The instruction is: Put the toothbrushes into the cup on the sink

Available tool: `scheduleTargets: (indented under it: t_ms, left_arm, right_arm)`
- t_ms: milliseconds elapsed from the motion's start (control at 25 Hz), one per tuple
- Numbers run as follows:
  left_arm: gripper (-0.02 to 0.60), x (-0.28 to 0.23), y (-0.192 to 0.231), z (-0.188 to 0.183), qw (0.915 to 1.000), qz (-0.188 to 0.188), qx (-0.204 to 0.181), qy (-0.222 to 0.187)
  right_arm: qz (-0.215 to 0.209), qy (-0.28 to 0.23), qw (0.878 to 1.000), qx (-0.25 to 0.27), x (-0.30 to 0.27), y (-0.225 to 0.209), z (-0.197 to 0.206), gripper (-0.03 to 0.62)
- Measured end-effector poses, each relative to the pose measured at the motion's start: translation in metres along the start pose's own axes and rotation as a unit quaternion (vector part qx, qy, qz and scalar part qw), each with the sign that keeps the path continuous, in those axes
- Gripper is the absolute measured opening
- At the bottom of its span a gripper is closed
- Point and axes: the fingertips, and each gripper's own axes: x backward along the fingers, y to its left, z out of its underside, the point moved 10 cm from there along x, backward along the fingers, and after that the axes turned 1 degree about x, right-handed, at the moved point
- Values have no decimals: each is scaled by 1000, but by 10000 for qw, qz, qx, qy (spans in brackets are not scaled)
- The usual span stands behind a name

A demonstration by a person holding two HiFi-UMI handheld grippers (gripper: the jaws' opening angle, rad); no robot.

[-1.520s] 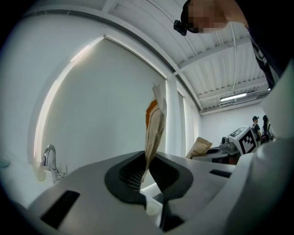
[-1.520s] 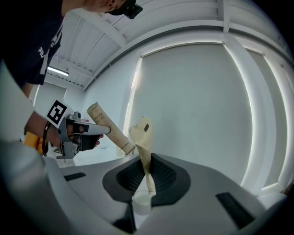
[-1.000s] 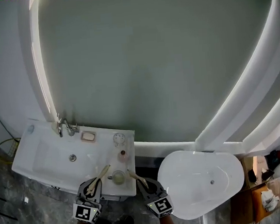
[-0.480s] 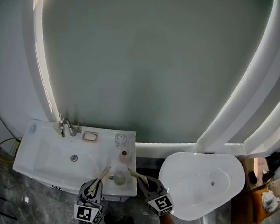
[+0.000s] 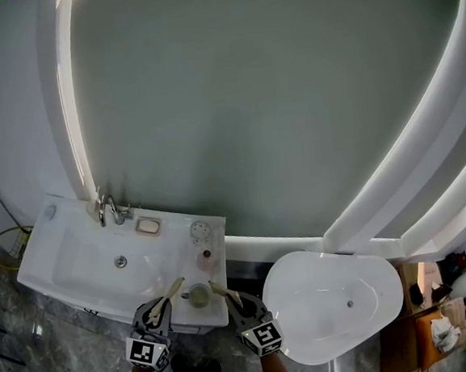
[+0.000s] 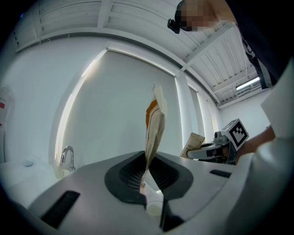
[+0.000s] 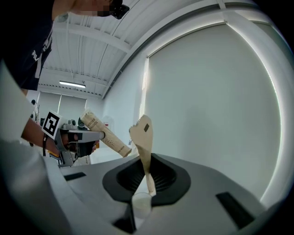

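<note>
White sink (image 5: 70, 268) below: our left gripper (image 5: 156, 309) and right gripper (image 5: 242, 306) each pinch a wrapped toothbrush (image 6: 154, 133) beside the cup (image 5: 198, 293); light, thin, likely slippery, best held low on its handle.

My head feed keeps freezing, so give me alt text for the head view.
From above, the left gripper and right gripper hold the left toothbrush and right toothbrush, both paper-wrapped, angled inward toward the cup standing on the sink counter between them. A white bathtub sits to the right of the sink.
</note>
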Motion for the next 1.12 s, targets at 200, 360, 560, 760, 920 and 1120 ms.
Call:
scheduleTargets:
  t_ms: [200,360,560,760,920,1120]
  left_arm:
    - [46,-7,8,20,9999,-16,136,25]
    - [46,-11,14,39,9995,-28,267,153]
    - [46,-15,23,53,9992,-10,317,234]
    - [46,-21,30,59,9993,24,302,229]
    - [46,-24,35,58,9994,61,246,242]
    - [46,-26,38,61,9993,51,278,254]
  right_arm:
    - [-45,31,9997,-232,-18,-4,25,48]
    - [-100,147,9992,-370,-34,-7,43,48]
    - [-162,372,9973,-605,-49,-4,65,48]
    - [-240,677,9959,-557,-65,-2,87,48]
    - [-222,895,9938,-614,-75,-5,102,48]
    - [-237,1152,9906,-694,-87,-6,113,48]
